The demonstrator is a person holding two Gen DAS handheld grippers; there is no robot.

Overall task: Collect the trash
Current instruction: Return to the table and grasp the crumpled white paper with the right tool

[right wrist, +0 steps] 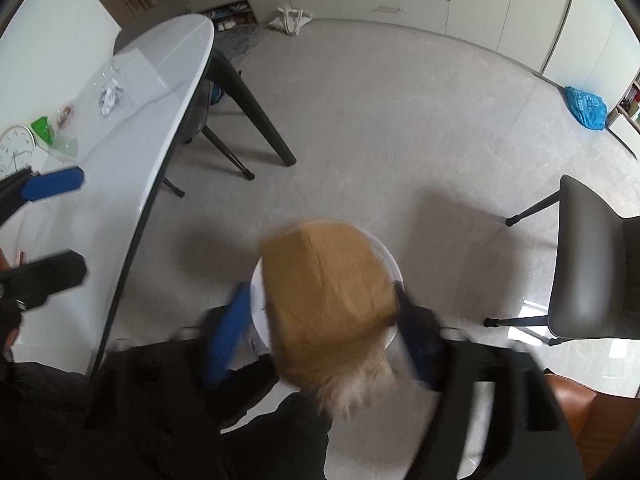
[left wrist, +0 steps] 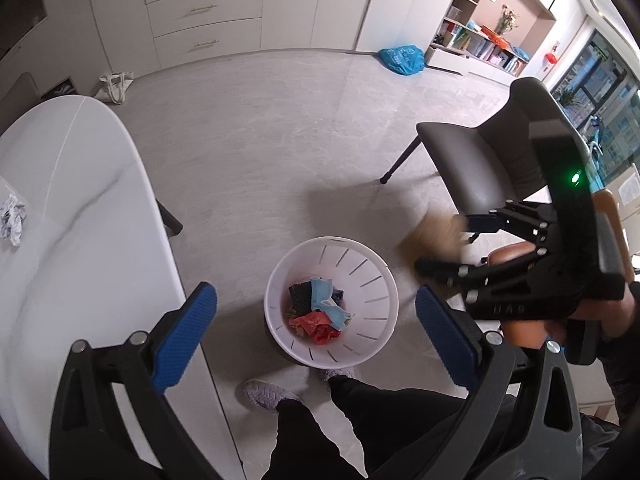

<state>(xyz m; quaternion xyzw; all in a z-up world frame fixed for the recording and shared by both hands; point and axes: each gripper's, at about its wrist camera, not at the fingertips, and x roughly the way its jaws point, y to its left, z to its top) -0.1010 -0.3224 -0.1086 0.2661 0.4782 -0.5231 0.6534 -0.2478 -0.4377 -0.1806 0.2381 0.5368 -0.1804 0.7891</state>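
Brown paper bag (right wrist: pixel 326 292) loose between parted right jaws, above white bin (right wrist: pixel 256 304).

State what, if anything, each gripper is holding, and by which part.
Left gripper: nothing, open. Right gripper: apparently nothing; the blurred brown paper piece sits between its open jaws over the white bin, one pad clear of it.

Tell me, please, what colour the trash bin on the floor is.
The trash bin is white, clearest in the left wrist view.
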